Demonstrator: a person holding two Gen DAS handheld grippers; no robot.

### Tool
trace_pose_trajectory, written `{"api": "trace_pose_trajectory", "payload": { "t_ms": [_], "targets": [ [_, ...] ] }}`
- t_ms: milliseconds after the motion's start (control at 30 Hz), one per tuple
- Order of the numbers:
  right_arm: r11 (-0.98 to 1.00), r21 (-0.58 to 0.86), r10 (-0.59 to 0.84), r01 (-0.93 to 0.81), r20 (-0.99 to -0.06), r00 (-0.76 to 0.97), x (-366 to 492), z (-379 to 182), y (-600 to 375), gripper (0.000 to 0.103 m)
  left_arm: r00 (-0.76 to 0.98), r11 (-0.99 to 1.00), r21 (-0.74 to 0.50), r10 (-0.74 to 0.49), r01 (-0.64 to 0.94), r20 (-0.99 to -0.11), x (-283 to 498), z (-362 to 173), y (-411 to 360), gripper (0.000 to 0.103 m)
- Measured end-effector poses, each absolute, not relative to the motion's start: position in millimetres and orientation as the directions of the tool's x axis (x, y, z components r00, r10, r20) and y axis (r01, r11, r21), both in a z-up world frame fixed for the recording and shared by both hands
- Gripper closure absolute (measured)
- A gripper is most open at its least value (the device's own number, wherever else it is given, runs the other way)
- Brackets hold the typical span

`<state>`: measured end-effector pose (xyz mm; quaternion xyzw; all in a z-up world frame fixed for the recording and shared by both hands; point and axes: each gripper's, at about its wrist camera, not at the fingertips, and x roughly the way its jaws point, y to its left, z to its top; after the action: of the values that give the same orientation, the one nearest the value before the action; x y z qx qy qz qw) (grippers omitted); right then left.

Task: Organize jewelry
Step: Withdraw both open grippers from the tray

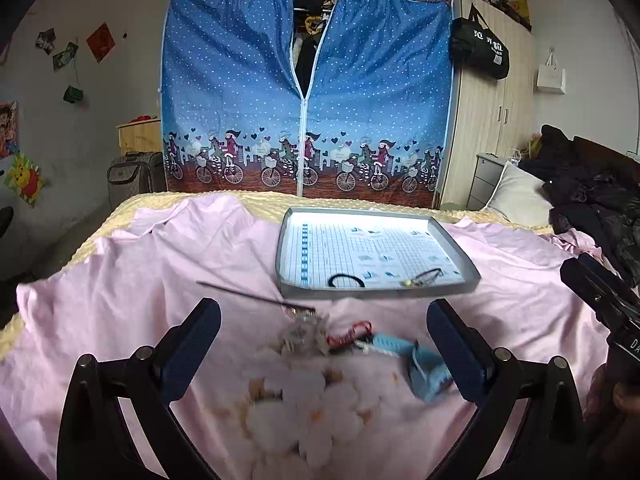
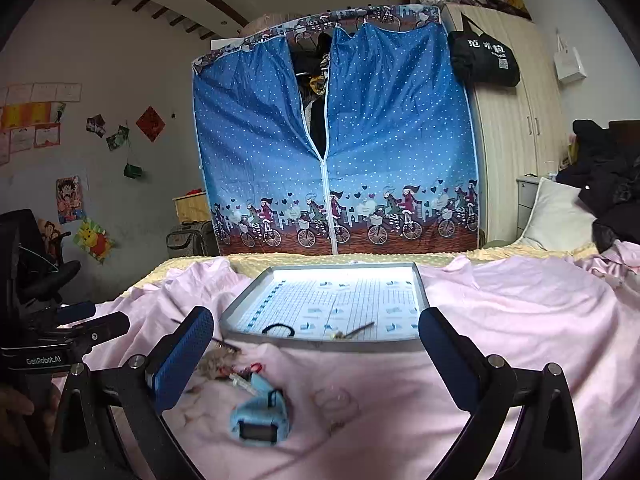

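Left wrist view: your left gripper is hovering, jaws spread wide and empty, over the light-blue plastic watch; right gripper likewise gaping before the shallow grey tray.

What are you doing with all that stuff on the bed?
Sorting jewelry into the grey tray. A black hair tie and a small clip already lie inside. A blue watch, a red coil and a thin stick are not in it yet, lying on the pink sheet. The left claw and right claw are both open, holding nothing.
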<state>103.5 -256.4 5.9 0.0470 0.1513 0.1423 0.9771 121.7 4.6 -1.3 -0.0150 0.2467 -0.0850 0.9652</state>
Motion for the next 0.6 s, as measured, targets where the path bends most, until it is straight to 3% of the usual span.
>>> {"api": "trace_pose_trajectory", "payload": {
  "t_ms": [300, 600],
  "targets": [
    [0.959, 0.166, 0.275, -0.230, -0.346, 0.897, 67, -5, -258, 0.000, 0.854, 0.987, -0.105, -0.161, 0.125, -0.495, 80, -11, 11, 0.002],
    [0.951, 0.226, 0.296, -0.209, -0.488, 0.821, 65, -29, -256, 0.000, 0.784, 0.991, -0.115, -0.120, 0.063, -0.609, 76, -29, 11, 0.002]
  ]
}}
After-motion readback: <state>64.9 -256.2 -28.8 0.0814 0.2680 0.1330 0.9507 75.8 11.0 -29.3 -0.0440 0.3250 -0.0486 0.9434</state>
